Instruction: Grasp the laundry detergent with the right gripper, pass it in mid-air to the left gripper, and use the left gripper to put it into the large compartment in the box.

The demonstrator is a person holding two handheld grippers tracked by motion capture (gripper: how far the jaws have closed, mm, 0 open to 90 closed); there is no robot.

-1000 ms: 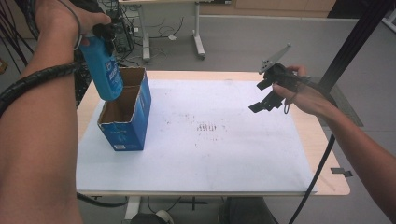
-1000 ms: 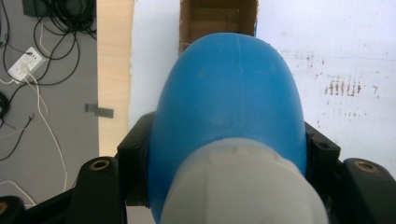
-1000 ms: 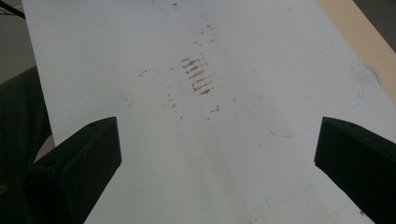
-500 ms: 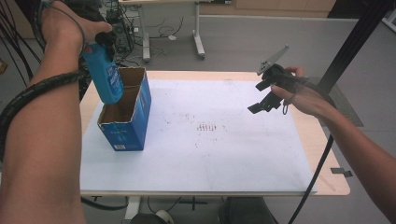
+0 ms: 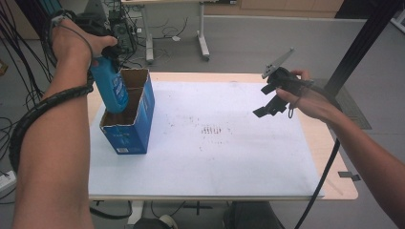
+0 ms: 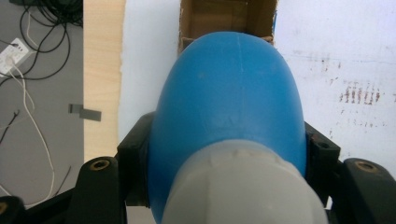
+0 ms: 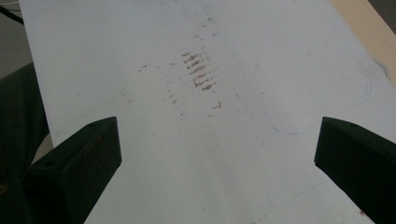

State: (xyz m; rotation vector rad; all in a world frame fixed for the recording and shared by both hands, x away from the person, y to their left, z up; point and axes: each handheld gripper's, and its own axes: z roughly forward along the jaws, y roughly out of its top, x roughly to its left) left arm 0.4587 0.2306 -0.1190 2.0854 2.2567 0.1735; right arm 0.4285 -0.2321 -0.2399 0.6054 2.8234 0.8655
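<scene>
Moved: bottle [image 5: 111, 88] sunk lower, base now in the box [image 5: 138, 125] | left gripper [image 5: 102, 50], 10 o'clock: clamped on bottle's top | box: 9 o'clock on table [image 5: 239, 195] | right gripper [image 5: 271, 98], 2 o'clock: jaws wide, empty, unmoved above the sheet [image 7: 196, 140]

a wooden table [image 5: 334, 157] carries a stained white sheet [image 5: 229, 157] and a blue carton [image 5: 131, 126].

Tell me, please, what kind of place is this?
Probably a lab or workshop for recording handling tasks. A light wooden table carries a stained white paper sheet, loose black cables crowd the grey floor, and another desk's metal legs stand behind.
</scene>
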